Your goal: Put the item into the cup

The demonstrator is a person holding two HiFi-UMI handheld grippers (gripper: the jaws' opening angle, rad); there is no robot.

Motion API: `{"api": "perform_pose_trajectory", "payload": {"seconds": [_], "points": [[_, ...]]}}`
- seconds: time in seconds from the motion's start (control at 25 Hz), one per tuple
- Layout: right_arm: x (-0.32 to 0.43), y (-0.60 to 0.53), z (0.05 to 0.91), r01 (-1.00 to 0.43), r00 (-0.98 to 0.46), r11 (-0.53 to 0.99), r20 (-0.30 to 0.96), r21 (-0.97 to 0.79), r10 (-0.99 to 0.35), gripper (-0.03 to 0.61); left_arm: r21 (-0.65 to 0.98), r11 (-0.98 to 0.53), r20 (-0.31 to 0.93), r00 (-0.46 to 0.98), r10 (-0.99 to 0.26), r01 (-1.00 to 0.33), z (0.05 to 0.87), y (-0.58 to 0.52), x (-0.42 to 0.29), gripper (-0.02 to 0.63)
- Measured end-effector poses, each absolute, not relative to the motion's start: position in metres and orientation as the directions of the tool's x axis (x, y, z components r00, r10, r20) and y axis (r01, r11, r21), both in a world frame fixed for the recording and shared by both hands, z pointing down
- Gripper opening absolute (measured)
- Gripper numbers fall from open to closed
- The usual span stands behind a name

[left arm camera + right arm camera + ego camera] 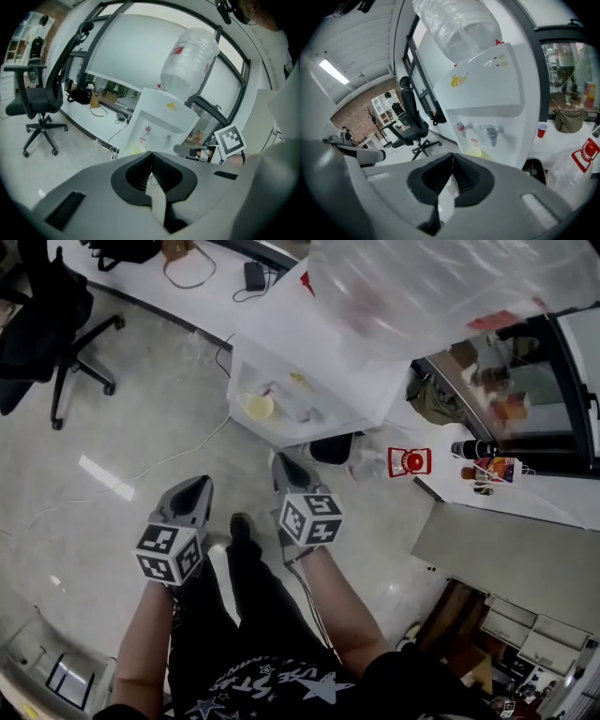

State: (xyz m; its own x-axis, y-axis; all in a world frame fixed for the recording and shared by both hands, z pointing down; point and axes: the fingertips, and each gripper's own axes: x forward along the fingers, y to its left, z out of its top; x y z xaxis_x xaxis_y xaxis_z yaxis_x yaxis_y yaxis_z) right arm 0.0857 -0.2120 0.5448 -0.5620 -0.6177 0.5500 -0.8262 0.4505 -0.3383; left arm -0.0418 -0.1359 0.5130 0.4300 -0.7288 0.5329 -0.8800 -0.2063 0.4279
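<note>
A white water dispenser stands in front of me with a big clear bottle on top. In its tap alcove sits a pale yellow cup, which shows too in the left gripper view and the right gripper view. A small red cup stands on the white ledge right of the dispenser. My left gripper and right gripper hang side by side short of the dispenser, above the floor. The jaws of the left gripper and the right gripper are shut, nothing between them.
A black office chair stands at the far left on the glossy floor. Cables trail along the floor by the dispenser. A red-and-white packet and bottles lie on the ledge at right, by a glass door.
</note>
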Motion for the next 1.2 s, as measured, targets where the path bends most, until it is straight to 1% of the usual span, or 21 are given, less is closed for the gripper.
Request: {"api": "perform_pose_trajectory", "payload": {"seconds": [0.28, 0.56, 0.72, 0.96, 1.2], "points": [[0.075, -0.236, 0.581, -0.876, -0.481, 0.347, 0.552, -0.335, -0.681, 0.002, 0.445, -0.257, 0.549, 0.488, -0.678, -0.858, 0.568, -0.169, -0.058, 0.005], [0.044, -0.257, 0.609, -0.882, -0.453, 0.282, 0.515, -0.378, -0.727, 0.002, 0.45, -0.288, 0.559, 0.518, -0.647, -0.845, 0.614, -0.193, -0.084, 0.005], [0.039, -0.271, 0.622, -0.891, -0.418, 0.233, 0.507, -0.39, -0.754, 0.002, 0.458, -0.307, 0.553, 0.538, -0.636, -0.834, 0.624, -0.206, -0.092, 0.005], [0.042, -0.297, 0.636, -0.895, -0.362, 0.145, 0.495, -0.422, -0.79, 0.002, 0.426, -0.386, 0.563, 0.574, -0.594, -0.818, 0.635, -0.216, -0.098, 0.005], [0.043, -0.319, 0.645, -0.898, -0.338, 0.118, 0.494, -0.424, -0.801, 0.002, 0.436, -0.384, 0.568, 0.58, -0.584, -0.814, 0.648, -0.224, -0.105, 0.005]]}}
